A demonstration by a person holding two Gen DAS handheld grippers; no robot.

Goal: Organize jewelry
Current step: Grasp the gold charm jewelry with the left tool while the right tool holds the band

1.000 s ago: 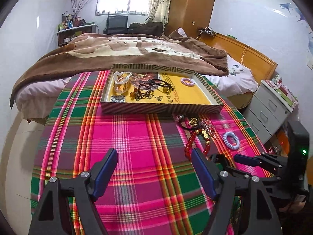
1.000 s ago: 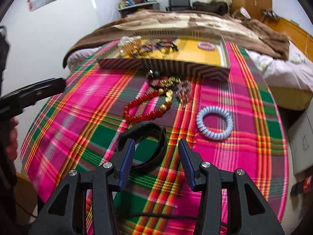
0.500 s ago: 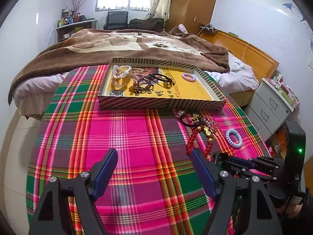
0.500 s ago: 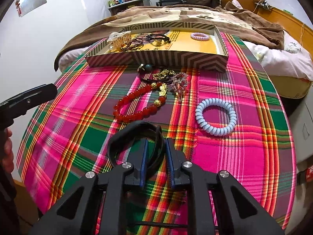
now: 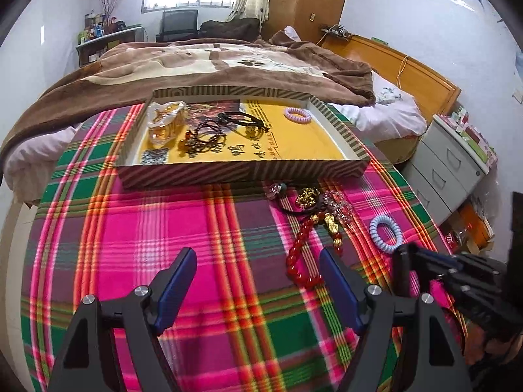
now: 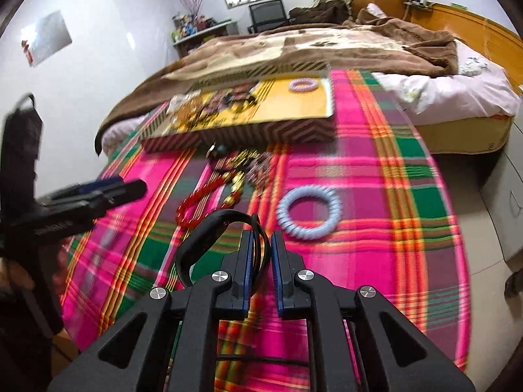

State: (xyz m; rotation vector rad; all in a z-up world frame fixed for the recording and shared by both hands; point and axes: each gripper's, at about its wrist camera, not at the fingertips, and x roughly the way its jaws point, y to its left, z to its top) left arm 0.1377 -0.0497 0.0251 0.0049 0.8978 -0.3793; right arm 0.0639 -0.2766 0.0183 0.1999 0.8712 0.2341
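Observation:
My right gripper (image 6: 261,241) is shut on a black band bracelet (image 6: 209,228) and holds it lifted above the plaid tablecloth. It also shows at the right edge of the left wrist view (image 5: 405,261). My left gripper (image 5: 258,271) is open and empty over the cloth, and appears in the right wrist view (image 6: 130,186). A red bead bracelet (image 5: 300,248), a tangle of gold and crystal jewelry (image 5: 323,202) and a pale blue coil hair tie (image 5: 385,233) lie in front of the striped tray (image 5: 242,171). The tray holds several pieces and a lilac coil tie (image 5: 297,114).
The round table with the pink and green plaid cloth (image 5: 163,222) stands against a bed with a brown blanket (image 5: 212,62). A grey drawer unit (image 5: 447,170) is to the right, beyond the table's edge.
My right gripper closed on the black band bracelet and lifted it off the cloth, moving forward. The left gripper stayed open and moved a little closer to the tray.

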